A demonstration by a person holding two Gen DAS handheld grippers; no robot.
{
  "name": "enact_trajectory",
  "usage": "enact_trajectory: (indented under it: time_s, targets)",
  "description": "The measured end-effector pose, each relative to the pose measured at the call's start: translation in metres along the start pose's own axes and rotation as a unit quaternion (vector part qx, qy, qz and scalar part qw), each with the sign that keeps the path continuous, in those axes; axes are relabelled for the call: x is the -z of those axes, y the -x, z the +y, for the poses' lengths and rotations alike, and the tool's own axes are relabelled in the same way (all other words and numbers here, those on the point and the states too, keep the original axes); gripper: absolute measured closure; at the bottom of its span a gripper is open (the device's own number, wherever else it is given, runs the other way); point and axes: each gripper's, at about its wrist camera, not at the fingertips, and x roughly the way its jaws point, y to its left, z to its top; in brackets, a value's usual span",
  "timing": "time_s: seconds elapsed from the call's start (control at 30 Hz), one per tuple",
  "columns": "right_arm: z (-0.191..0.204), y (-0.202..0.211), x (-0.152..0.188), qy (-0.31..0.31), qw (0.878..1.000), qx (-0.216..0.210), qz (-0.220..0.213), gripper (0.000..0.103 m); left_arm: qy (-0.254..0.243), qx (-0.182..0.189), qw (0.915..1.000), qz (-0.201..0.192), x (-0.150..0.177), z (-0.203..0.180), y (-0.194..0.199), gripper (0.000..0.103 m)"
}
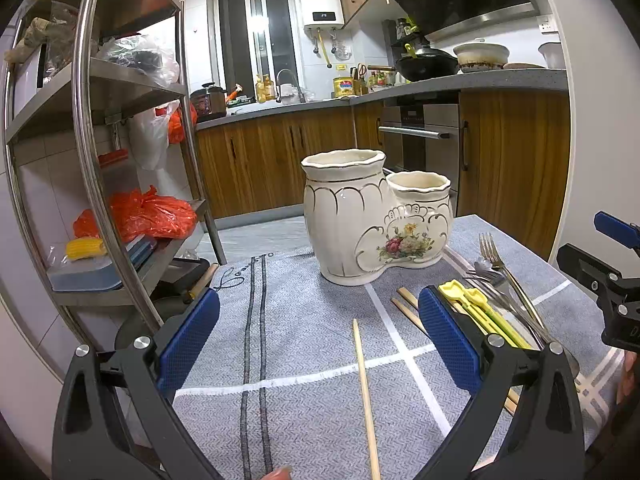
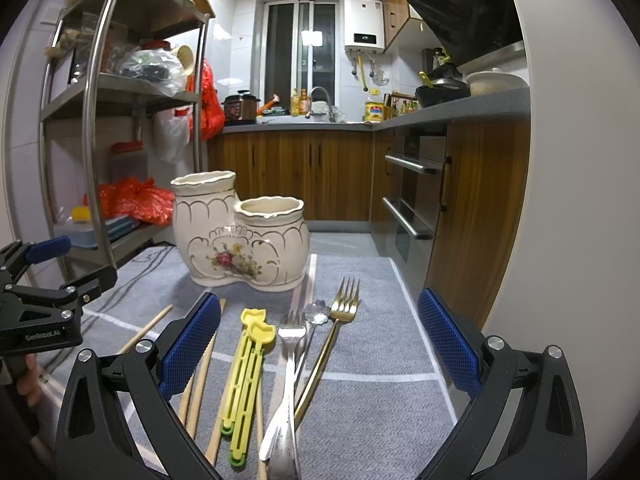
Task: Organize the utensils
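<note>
On the grey cloth (image 2: 372,396), utensils (image 2: 288,364) lie before a ceramic holder (image 2: 240,240).

table (image 2: 372,400): grey cloth | on it: ceramic holder (image 2: 240,236), forks (image 2: 344,308), chopsticks (image 1: 366,392)

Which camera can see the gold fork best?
The right wrist view. There the gold fork lies in plain sight between the open right gripper's fingers, tines to handle. The left wrist view shows it only far off at the right edge, among the other cutlery.
</note>
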Motion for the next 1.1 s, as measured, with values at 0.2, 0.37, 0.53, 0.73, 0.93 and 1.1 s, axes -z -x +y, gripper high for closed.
enact_trajectory:
  time_s: [0.2,0.37,0.53,0.73,0.93,1.1]
  targets:
    - [-0.0014,0.0009,-0.0021,-0.002,1.0,0.001,0.002,0.005,0.0,0.001,1.0,0.0,0.0018,-0.0009,0.0009,0.005]
    - [0.0004,0.0022,-0.0019,-0.001,1.0,0.001,0.001,0.005,0.0,0.002,1.0,0.0,0.0017,0.0004,0.0018,0.005]
    - [0.0004,0.0024,-0.002,-0.001,1.0,0.001,0.001,0.005,0.0,0.002,1.0,0.0,0.0015,0.0005,0.0017,0.005]
    - [-0.0002,0.002,-0.0018,-0.001,1.0,0.001,0.002,0.005,0.0,0.002,1.0,0.0,0.0015,0.0006,0.0017,0.005]
    - [-0.0001,0.0017,-0.0017,-0.001,1.0,0.001,0.002,0.005,0.0,0.002,1.0,0.001,0.0016,0.0001,0.001,0.005]
    - [0.0001,0.0017,-0.0018,-0.001,1.0,0.001,0.001,0.005,0.0,0.002,1.0,0.0,0.0013,0.0009,0.0018,0.005]
